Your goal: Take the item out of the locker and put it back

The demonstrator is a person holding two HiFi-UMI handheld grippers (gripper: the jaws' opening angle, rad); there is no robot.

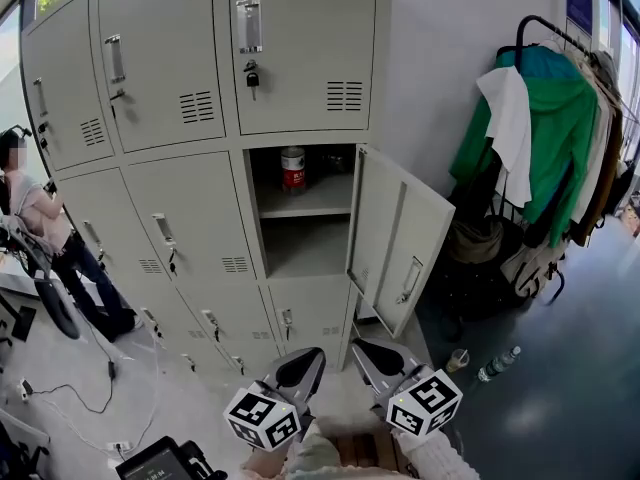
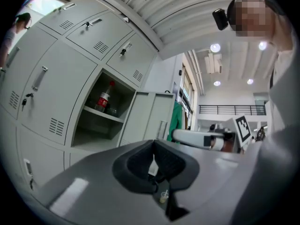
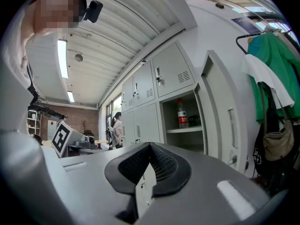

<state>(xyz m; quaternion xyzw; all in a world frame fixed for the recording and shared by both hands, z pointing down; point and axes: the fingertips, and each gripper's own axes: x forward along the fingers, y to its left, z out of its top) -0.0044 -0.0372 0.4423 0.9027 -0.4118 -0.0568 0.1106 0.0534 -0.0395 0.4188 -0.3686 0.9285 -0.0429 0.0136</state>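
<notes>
A clear bottle with a red label (image 1: 293, 168) stands upright on the shelf of the open locker compartment (image 1: 300, 200); its door (image 1: 400, 236) is swung out to the right. The bottle also shows in the left gripper view (image 2: 104, 99) and in the right gripper view (image 3: 182, 114). My left gripper (image 1: 305, 360) and right gripper (image 1: 364, 351) hang side by side low in the head view, well short of the locker. Both are shut with nothing between the jaws (image 2: 153, 147) (image 3: 150, 149).
The grey locker bank (image 1: 170, 88) has all other doors closed. A clothes rack with a green jacket (image 1: 548, 128) stands at the right, a bottle (image 1: 497, 363) and a cup (image 1: 458, 360) on the floor below it. A person (image 1: 40, 218) stands at the left, near floor cables (image 1: 90, 398).
</notes>
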